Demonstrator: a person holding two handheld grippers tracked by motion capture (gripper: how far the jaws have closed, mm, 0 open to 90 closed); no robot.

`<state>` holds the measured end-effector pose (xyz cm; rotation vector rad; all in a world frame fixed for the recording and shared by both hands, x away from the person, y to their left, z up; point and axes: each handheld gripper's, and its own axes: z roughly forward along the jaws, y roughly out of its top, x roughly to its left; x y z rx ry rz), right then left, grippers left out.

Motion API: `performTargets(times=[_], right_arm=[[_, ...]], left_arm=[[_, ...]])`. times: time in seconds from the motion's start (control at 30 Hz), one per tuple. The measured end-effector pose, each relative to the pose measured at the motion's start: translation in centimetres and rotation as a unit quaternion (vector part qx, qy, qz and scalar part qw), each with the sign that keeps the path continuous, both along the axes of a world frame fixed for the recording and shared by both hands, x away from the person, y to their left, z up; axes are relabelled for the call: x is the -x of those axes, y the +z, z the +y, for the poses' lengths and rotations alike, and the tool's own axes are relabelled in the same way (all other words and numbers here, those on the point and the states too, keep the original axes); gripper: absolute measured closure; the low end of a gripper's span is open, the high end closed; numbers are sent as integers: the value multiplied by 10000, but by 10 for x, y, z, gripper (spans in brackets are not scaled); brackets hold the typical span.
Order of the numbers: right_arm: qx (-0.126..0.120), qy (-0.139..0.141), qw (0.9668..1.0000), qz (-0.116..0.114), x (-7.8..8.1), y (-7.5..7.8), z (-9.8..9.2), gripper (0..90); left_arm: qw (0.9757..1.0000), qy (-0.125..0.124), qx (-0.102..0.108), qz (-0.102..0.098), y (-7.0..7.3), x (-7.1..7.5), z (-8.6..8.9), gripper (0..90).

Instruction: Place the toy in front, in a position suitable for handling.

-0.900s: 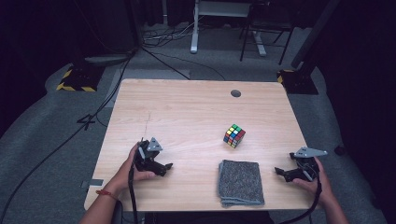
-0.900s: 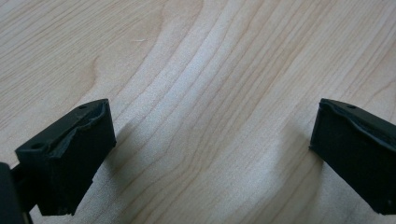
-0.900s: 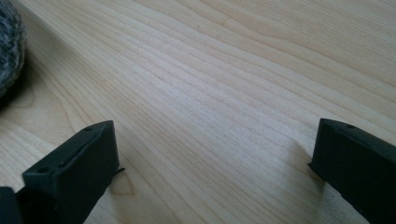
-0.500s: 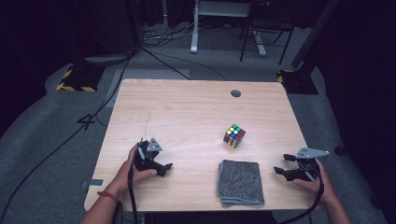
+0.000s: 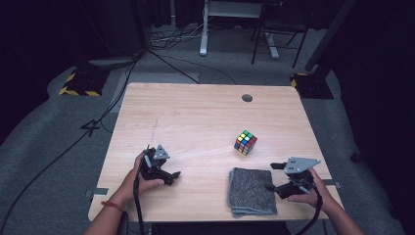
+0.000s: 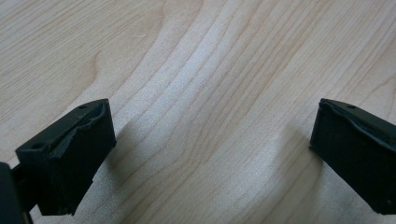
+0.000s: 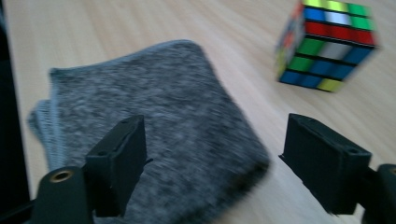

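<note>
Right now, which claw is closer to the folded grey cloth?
The right claw: it sits open just off the grey cloth's right edge, pointing at it. The left claw is open over bare table, well to the cloth's left.

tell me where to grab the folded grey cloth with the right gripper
Probably the right edge of the folded grey cloth, nearest the right gripper. It lies flat in stacked layers, so come in low from the right, sliding one of the open fingers under the layers and one on top, then pinch.

My table [image 5: 195, 112] was pale wood. On it lay a folded grey cloth [image 5: 251, 192] at five o'clock, a colour cube [image 5: 245, 142] just beyond it, a dark disc [image 5: 247, 98] at one o'clock.
</note>
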<state>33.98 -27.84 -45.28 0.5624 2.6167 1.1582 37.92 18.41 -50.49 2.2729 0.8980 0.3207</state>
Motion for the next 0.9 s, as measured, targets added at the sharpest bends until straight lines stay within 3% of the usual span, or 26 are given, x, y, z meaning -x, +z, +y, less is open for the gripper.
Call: performTargets(times=[0.17,0.37,0.4,0.67,0.77,0.9], right_arm=[[138,438,9989,114,7,-9,28,237],[259,548,9979,221,10,-27,38,244],[408,544,9975,210,9,-33,38,240],[444,392,9981,193,5,-40,28,224],[299,145,9991,261,-2,-43,13,223],[331,-111,9991,233,-7,-42,1,221]], left_arm=[[10000,2,2,-3,0,0,0,5],[10000,-18,-9,13,0,0,0,5],[10000,-9,3,-3,0,0,0,4],[10000,37,-3,9,0,1,-1,4],[10000,74,9,13,0,1,-2,4],[10000,79,-6,10,0,1,-2,3]])
